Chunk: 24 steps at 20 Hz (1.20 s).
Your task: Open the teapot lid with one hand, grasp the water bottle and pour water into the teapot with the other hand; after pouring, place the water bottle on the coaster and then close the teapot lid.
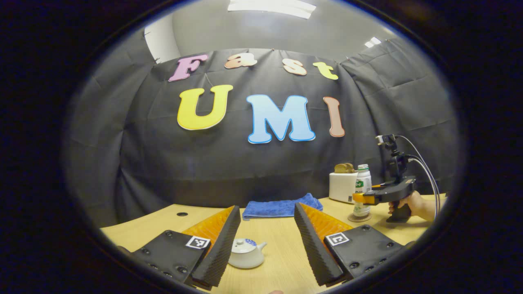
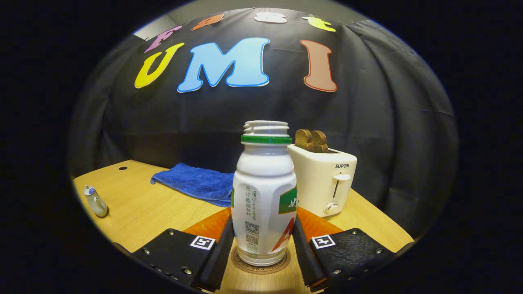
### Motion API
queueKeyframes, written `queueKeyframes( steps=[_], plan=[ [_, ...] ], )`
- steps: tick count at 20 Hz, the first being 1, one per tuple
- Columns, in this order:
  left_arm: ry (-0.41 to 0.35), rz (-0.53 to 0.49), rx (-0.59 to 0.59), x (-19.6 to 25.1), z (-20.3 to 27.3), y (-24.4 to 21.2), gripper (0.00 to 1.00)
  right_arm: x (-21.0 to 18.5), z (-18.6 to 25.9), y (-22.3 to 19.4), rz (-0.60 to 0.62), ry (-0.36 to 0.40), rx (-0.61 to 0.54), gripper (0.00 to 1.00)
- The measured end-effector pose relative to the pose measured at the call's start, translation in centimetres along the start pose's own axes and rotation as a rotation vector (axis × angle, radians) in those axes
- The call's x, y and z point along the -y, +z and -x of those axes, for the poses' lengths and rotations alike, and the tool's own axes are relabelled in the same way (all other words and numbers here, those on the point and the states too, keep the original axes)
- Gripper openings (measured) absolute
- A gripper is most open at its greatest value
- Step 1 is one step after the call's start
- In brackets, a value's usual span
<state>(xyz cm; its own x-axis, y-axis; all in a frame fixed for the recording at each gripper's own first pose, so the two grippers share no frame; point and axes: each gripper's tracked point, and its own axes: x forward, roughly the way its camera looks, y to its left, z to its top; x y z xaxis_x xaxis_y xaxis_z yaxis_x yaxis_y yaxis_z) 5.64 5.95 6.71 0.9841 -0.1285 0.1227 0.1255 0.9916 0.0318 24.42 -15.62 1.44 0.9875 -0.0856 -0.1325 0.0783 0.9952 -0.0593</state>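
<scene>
**On the coaster: bottle between your right fingers, teapot lidded under your left**

Across the wooden table [image 2: 155,212], working down in size: a white toaster [image 2: 325,181] stands at 2 o'clock from the water bottle in the right gripper view, with two brown bread slices [image 2: 311,141] poking out of its slots. At about 10 o'clock from the bottle a blue towel [image 2: 194,181] lies flat near the back wall.

Your water bottle [image 2: 264,196] stands upright on the round coaster [image 2: 261,263], its cap off and the threaded neck bare. Your right gripper [image 2: 261,241] sits around the bottle's lower body, a finger hard against each side; both look to be pressing on it. From the left gripper view you can see that same gripper at 3 o'clock, with your hand [image 1: 412,204] on its handle.

Your left gripper [image 1: 265,245] is spread wide, its fingers well apart and holding nothing. The small white teapot [image 1: 246,254] sits on the table between them, closer to the left finger, with its lid [image 1: 244,243] on and the spout pointing toward 3 o'clock. In the right gripper view the teapot shows far off at 9 o'clock, by the table's edge.
</scene>
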Motion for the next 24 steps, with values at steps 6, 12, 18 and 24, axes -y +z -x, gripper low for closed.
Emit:
queueKeyframes(
  steps=[6, 12, 18, 24],
  plan=[
    [-0.007, -0.004, -0.007, 0.3, 0.1, 0.0, 0.98, -0.1, -0.4, -0.9, 0.007, 0.002, -0.021, 0.71],
    [-0.012, 0.006, 0.002, 0.2, 0.5, 0.3, 0.86, 0.2, -0.4, -1.0, -0.012, -0.007, -0.017, 0.73],
    [0.002, 0.021, 0.023, -0.4, 0.8, 0.9, 1.0, 0.4, 0.6, 0.8, -0.006, -0.021, 0.031, 0.83],
    [0.0, 0.027, 0.004, 0.2, 1.2, 0.3, 1.0, 1.0, 3.3, 2.3, 0.033, -0.057, 0.065, 0.83]
  ],
)
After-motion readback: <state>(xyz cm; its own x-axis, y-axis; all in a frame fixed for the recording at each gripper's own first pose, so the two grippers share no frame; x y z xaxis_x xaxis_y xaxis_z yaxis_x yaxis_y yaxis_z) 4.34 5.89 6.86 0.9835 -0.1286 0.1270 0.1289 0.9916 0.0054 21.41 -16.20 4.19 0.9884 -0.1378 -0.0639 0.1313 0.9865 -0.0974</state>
